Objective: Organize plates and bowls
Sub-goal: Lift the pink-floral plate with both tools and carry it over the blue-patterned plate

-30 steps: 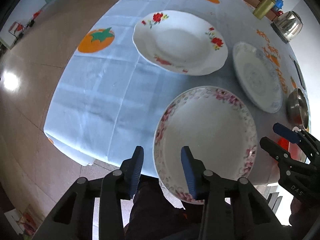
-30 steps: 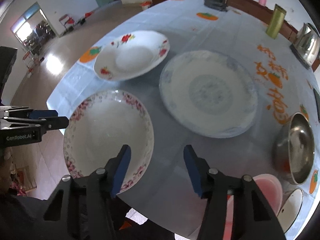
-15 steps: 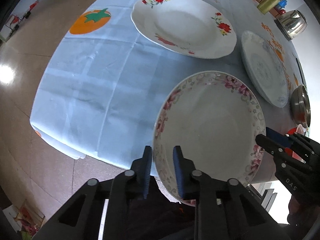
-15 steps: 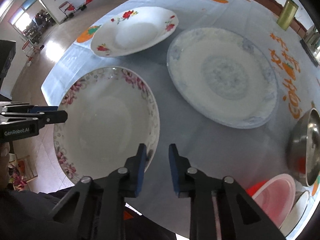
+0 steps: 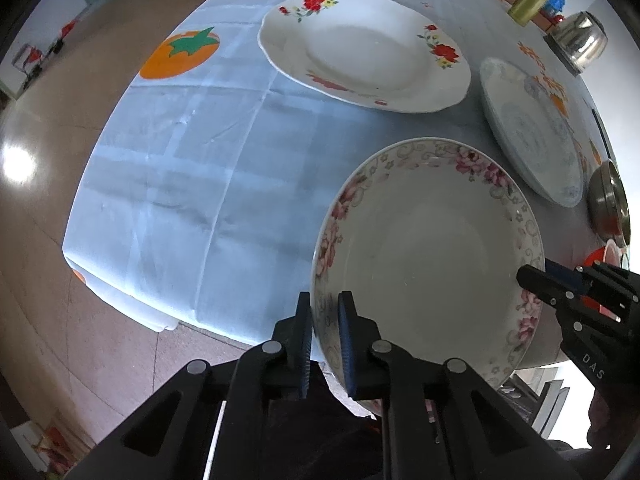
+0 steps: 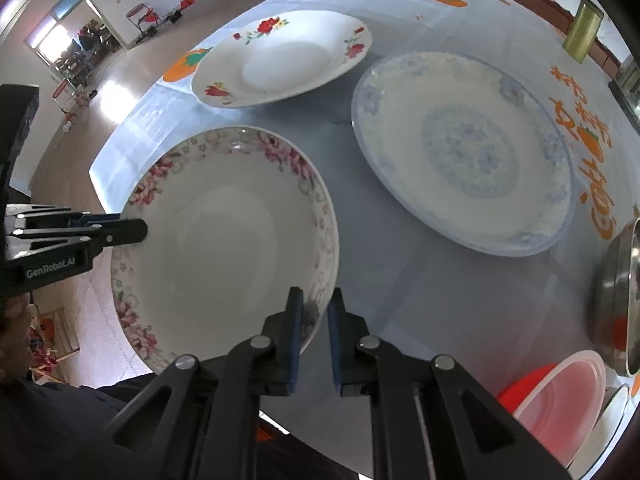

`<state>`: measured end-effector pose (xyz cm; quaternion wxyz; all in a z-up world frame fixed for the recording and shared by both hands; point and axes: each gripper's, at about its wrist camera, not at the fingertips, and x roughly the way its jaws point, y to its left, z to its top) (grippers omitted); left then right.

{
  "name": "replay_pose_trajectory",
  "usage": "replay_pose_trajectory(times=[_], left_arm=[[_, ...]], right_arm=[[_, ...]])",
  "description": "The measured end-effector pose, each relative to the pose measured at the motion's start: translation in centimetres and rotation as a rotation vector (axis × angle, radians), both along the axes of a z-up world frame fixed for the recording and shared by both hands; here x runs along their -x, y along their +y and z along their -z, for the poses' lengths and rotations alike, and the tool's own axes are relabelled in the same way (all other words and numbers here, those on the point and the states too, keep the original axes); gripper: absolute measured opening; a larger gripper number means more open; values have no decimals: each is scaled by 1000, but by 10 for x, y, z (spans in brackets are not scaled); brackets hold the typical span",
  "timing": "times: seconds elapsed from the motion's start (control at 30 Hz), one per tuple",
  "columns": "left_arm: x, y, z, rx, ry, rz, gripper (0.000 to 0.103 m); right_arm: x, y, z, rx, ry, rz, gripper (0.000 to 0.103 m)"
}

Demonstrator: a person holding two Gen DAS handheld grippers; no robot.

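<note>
the pink-flowered bowl [image 5: 432,256] is taken as the landmark; it is seen at the near edge of the worktop [image 5: 180,168], which is covered by a light blue cloth with orange fruit prints.

at the left rim of this bowl the left tool [image 5: 325,330] is placed. its jaws have just been closing, and the rim is now clamped between the two blue pads, one pad inside the bowl and one outside. in the right wrist view the same tool [image 6: 138,231] is seen from the side, with its tip lying over the left rim.

behind the bowl, toward the far-left side, a white plate with red flowers [image 6: 280,58] is lying flat on the cloth, apart from the bowl.

at the right near rim of the bowl the right tool [image 6: 314,328] is placed. its jaws have also just been closing, and the rim is gripped between its pads. whether the bowl is resting on the cloth or is lifted cannot be told.

to the right of the bowl and behind it, a large blue-patterned plate [image 6: 464,152] is lying, not touching the bowl. further right, a steel bowl [image 6: 618,300] is seen at the edge of the view, and near it a pink plastic bowl [image 6: 568,396] resting in a red one.
</note>
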<state>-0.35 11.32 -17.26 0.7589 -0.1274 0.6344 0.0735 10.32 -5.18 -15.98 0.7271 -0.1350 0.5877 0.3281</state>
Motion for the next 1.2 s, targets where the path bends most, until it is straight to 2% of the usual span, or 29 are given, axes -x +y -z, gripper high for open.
replay_pose_trajectory(times=[0.23, 0.67, 1.2], left_arm=[[-1, -8, -8, -7, -21, 16, 13], [-24, -11, -44, -34, -93, 57, 13], [-57, -38, -56, -42, -123, 136, 13]], right_arm=[[2, -4, -3, 4, -5, 21, 12], [-8, -22, -33, -40, -57, 87, 11], [-29, -50, -46, -43, -84, 171, 11]])
